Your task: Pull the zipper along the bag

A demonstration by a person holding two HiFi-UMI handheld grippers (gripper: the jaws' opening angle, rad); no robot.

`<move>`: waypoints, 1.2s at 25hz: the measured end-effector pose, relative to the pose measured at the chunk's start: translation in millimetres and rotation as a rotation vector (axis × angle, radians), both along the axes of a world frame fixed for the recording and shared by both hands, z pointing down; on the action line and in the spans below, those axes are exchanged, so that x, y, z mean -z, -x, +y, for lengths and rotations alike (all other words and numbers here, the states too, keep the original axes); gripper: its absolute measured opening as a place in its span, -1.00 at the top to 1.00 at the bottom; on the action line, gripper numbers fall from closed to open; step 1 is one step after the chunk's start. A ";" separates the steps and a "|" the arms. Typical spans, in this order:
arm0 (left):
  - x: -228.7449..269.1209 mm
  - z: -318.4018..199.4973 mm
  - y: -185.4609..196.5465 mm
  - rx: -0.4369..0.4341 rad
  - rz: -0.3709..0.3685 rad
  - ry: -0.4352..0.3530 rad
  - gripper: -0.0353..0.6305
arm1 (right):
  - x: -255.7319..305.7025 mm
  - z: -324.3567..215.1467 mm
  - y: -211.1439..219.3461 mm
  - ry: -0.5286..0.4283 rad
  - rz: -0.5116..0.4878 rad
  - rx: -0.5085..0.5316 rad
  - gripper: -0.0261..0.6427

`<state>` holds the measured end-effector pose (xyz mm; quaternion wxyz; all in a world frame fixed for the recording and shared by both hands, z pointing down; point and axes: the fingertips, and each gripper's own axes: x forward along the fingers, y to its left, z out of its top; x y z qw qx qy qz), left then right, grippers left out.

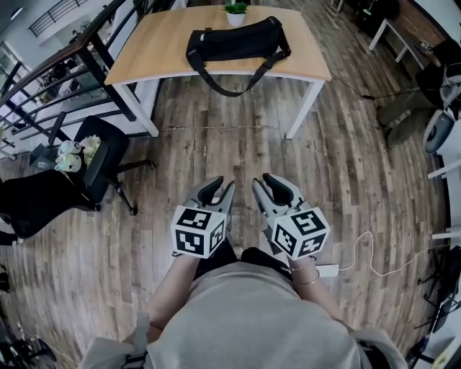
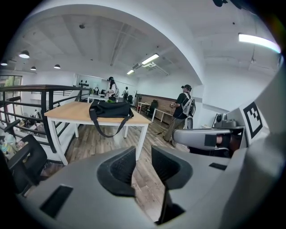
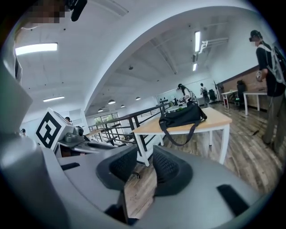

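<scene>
A black bag (image 1: 234, 41) with a long strap lies across a light wooden table (image 1: 155, 54) at the far end of the head view. Its strap hangs over the table's front edge. My left gripper (image 1: 218, 189) and right gripper (image 1: 268, 184) are side by side over the wood floor, well short of the table and pointing towards it. Both are open with nothing between their pads. The left gripper view shows the bag (image 2: 110, 108) beyond the left gripper (image 2: 143, 163). The right gripper view shows the bag (image 3: 182, 116) beyond the right gripper (image 3: 144, 166).
A small potted plant (image 1: 235, 13) stands behind the bag. A black office chair (image 1: 101, 155) and a dark railing (image 1: 43, 79) are at the left. A white cable and adapter (image 1: 328, 270) lie on the floor at the right. A person (image 2: 181, 116) stands right of the table.
</scene>
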<state>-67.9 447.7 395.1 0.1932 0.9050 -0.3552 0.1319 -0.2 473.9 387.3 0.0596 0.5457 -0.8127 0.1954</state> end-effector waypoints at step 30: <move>12.2 -303.9 33.2 -0.044 0.076 0.037 0.57 | 2.8 -296.9 38.4 0.043 0.051 -0.052 0.63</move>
